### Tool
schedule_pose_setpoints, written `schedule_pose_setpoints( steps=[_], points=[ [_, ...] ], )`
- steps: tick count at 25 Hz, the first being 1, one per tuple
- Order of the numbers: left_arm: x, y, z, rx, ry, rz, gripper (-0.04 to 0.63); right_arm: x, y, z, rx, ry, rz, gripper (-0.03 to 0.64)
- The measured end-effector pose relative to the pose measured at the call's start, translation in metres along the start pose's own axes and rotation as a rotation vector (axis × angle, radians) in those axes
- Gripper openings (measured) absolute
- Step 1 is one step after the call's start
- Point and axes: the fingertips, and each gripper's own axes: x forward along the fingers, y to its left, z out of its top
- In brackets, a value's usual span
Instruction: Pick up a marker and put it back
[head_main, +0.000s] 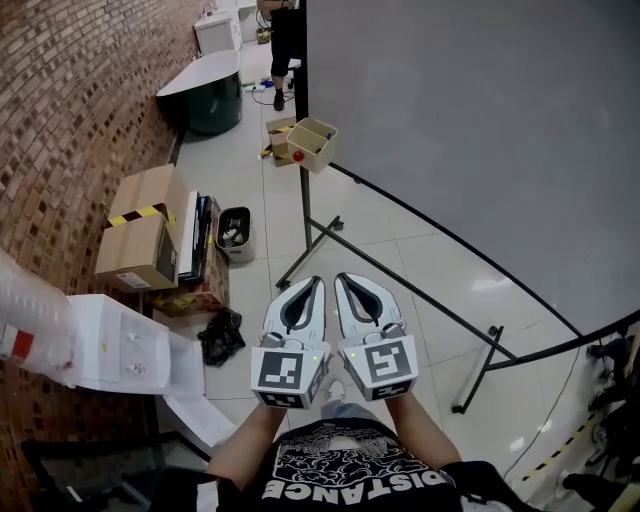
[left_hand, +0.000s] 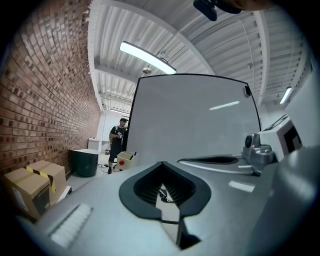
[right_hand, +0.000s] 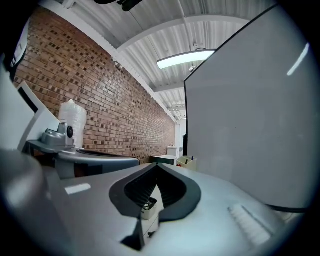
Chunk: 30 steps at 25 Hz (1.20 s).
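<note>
A beige marker tray (head_main: 312, 143) hangs at the left edge of the big whiteboard (head_main: 480, 130), with a red round thing on its front. A dark marker (left_hand: 135, 153) sticks up out of that tray (left_hand: 126, 159), far ahead of the jaws. The tray (right_hand: 187, 161) also shows small in the right gripper view. My left gripper (head_main: 317, 281) and right gripper (head_main: 341, 279) are held side by side close to my chest, pointing toward the whiteboard stand. Both are shut with nothing between the fingers. In their own views the left gripper (left_hand: 162, 164) and right gripper (right_hand: 155, 165) have their tips meeting.
Whiteboard stand legs (head_main: 318, 240) cross the tiled floor ahead. Cardboard boxes (head_main: 145, 240), a small white bin (head_main: 235, 232) and a black bag (head_main: 220, 335) lie along the brick wall at left. A person (left_hand: 117, 145) stands far behind the tray by a dark green bin (head_main: 212, 95).
</note>
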Motion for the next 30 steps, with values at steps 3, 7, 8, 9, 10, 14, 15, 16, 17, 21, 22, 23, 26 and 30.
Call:
schedule_pose_setpoints(
  steps=[3, 7, 8, 9, 10, 14, 15, 16, 17, 21, 22, 23, 26, 30],
  points=[
    [0.016, 0.001, -0.001, 0.002, 0.006, -0.002, 0.006, 0.011, -0.012, 0.0, 0.004, -0.001, 0.008, 0.0],
    [0.036, 0.007, 0.0, 0.006, 0.0, 0.015, 0.006, 0.026, -0.025, 0.003, 0.004, -0.009, 0.024, 0.0],
    [0.042, 0.008, 0.001, 0.007, 0.0, 0.018, 0.006, 0.029, -0.028, 0.003, 0.006, -0.009, 0.029, 0.0],
    [0.047, 0.009, 0.002, 0.008, 0.001, 0.021, 0.006, 0.033, -0.031, 0.004, 0.007, -0.01, 0.033, 0.0],
    [0.053, 0.009, 0.004, 0.011, 0.004, 0.022, 0.006, 0.036, -0.035, 0.005, 0.009, -0.013, 0.037, 0.0],
    [0.073, 0.01, 0.007, 0.019, 0.002, 0.033, 0.006, 0.047, -0.05, 0.007, 0.014, -0.025, 0.05, 0.0],
    [0.077, 0.011, 0.008, 0.021, 0.002, 0.037, 0.006, 0.05, -0.053, 0.008, 0.017, -0.027, 0.052, 0.0],
    [0.08, 0.013, 0.008, 0.025, 0.001, 0.04, 0.006, 0.053, -0.056, 0.008, 0.019, -0.029, 0.053, 0.0],
    [0.083, 0.015, 0.007, 0.028, 0.0, 0.042, 0.006, 0.056, -0.058, 0.008, 0.022, -0.03, 0.055, 0.0],
    [0.091, 0.022, 0.01, 0.026, 0.005, 0.061, 0.006, 0.068, -0.064, 0.008, 0.029, -0.029, 0.066, 0.0],
    [0.093, 0.023, 0.01, 0.024, 0.006, 0.065, 0.006, 0.071, -0.065, 0.007, 0.03, -0.029, 0.069, 0.0],
    [0.096, 0.025, 0.009, 0.023, 0.005, 0.068, 0.006, 0.075, -0.066, 0.007, 0.029, -0.03, 0.073, 0.0],
    [0.103, 0.032, 0.005, 0.025, 0.0, 0.072, 0.006, 0.083, -0.068, 0.005, 0.026, -0.03, 0.082, 0.0],
    [0.115, 0.042, 0.003, 0.022, 0.0, 0.074, 0.006, 0.097, -0.073, 0.002, 0.02, -0.027, 0.085, 0.0]
  ],
)
